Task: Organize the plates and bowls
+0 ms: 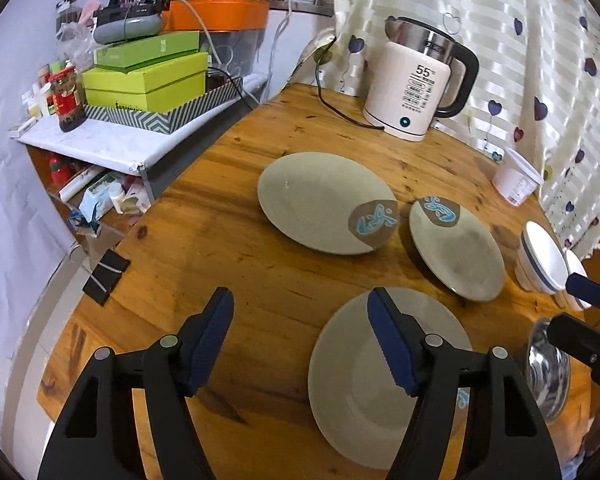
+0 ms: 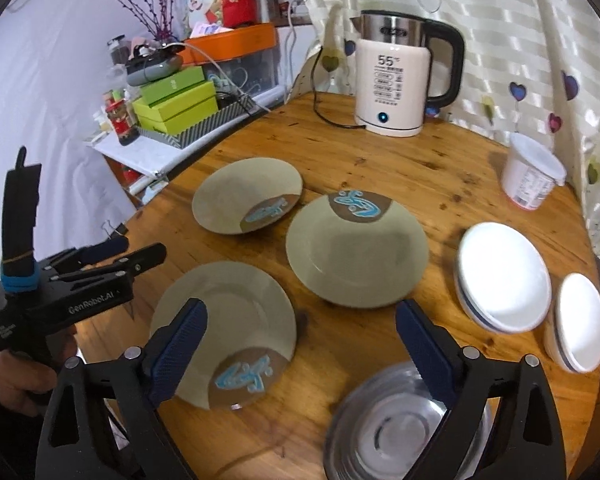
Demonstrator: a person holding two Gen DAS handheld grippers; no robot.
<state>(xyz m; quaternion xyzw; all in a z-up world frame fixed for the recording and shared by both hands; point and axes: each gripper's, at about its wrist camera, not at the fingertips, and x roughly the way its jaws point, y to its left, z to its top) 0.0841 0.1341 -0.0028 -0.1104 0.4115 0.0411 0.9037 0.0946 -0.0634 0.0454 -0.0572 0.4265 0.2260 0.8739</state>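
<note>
Nearest the right claw [image 2: 302,332], a steel bowl [image 2: 396,432] sits empty at the worktop [image 2: 380,160] edge, partly under the claw's right finger. The right claw is spread wide with nothing between its pads. The left claw [image 1: 300,340] is also spread and pinches nothing, its right finger hanging over the near grey plate [image 1: 364,392], which lies flat and bare. Beyond it a second grey plate [image 1: 460,256] and a third grey plate [image 1: 320,200] rest side by side, rims almost meeting, each carrying only a brown patch with blue script. To the right stands a stack of white bowls with a blue band [image 2: 504,276], and just beside it a smaller white bowl [image 2: 580,320]; both look empty. Farther back are a lidded white tub [image 2: 532,172], then a white kettle [image 2: 392,88] with its cord, against a heart-print curtain [image 2: 520,40]. A cluttered shelf [image 1: 112,148] stands to the left
</note>
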